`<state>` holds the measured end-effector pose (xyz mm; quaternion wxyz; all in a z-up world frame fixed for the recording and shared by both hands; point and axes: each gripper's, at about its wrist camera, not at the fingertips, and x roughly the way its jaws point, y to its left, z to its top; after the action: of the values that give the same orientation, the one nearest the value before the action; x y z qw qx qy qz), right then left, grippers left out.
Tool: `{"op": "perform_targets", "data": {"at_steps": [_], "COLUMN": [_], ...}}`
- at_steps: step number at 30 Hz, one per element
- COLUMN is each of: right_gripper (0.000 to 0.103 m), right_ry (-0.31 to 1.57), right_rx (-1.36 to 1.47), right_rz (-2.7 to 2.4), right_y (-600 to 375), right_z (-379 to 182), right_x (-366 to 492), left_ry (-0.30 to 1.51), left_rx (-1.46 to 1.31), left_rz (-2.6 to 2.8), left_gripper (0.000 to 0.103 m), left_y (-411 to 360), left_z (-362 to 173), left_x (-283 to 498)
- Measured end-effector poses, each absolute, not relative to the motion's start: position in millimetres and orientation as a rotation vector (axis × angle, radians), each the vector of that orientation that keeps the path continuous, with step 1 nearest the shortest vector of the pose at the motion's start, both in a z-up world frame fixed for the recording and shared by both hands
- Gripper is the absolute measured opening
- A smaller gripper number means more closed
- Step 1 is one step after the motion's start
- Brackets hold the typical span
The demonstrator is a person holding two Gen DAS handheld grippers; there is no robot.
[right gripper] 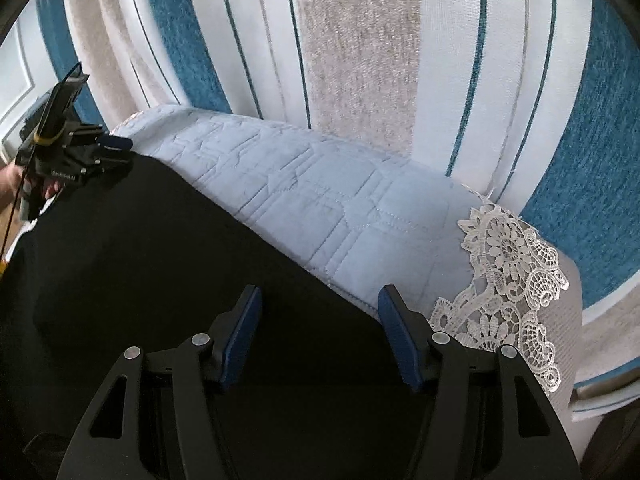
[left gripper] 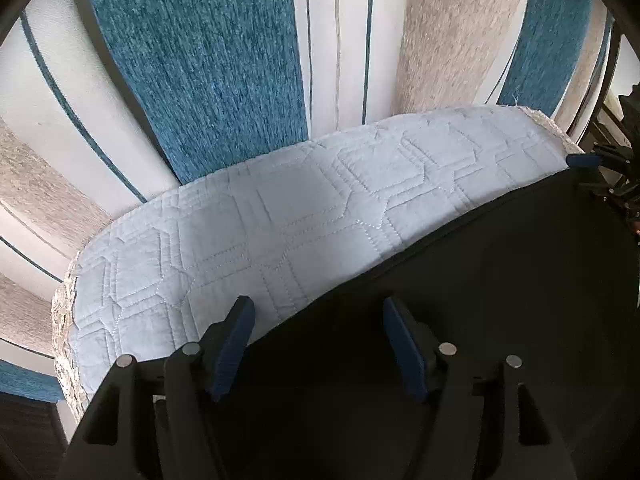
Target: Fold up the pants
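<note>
Open tongs [left gripper: 318,312] [right gripper: 320,300] over seemingly flat pants [right gripper: 140,260]

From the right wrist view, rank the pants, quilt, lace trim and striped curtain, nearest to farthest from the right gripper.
1. Pants: black, directly under the right gripper, spreading left.
2. Quilt: pale blue, just ahead of the fingertips.
3. Lace trim: white, on the quilt's right edge; too close to the quilt to call.
4. Striped curtain: hanging behind the quilt, farthest.
</note>
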<state>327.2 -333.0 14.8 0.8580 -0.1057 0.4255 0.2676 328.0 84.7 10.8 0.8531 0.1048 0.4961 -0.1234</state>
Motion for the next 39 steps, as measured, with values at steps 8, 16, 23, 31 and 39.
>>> {"op": "perform_targets", "data": {"at_steps": [8, 16, 23, 31, 39], "right_gripper": [0.038, 0.012, 0.010, 0.011, 0.011], "right_ry": [0.884, 0.868, 0.859, 0.858, 0.854], "right_rx": [-0.219, -0.199, -0.208, -0.219, -0.201], "right_rz": [0.579, 0.574, 0.571, 0.564, 0.563], "right_y": [-334, -339, -337, -335, -335], "right_z": [16, 22, 23, 21, 19], "right_x": [322, 312, 311, 312, 314], "left_ry": [1.056, 1.050, 1.014, 1.019, 1.012], "left_rx": [0.231, 0.254, 0.256, 0.298, 0.206], "left_rz": [-0.325, -0.389, -0.391, -0.393, -0.427], "left_gripper": [0.056, 0.035, 0.033, 0.072, 0.081], "left_y": [82, 74, 79, 83, 97], "left_z": [11, 13, 17, 14, 8], "left_x": [327, 323, 323, 338, 331]}}
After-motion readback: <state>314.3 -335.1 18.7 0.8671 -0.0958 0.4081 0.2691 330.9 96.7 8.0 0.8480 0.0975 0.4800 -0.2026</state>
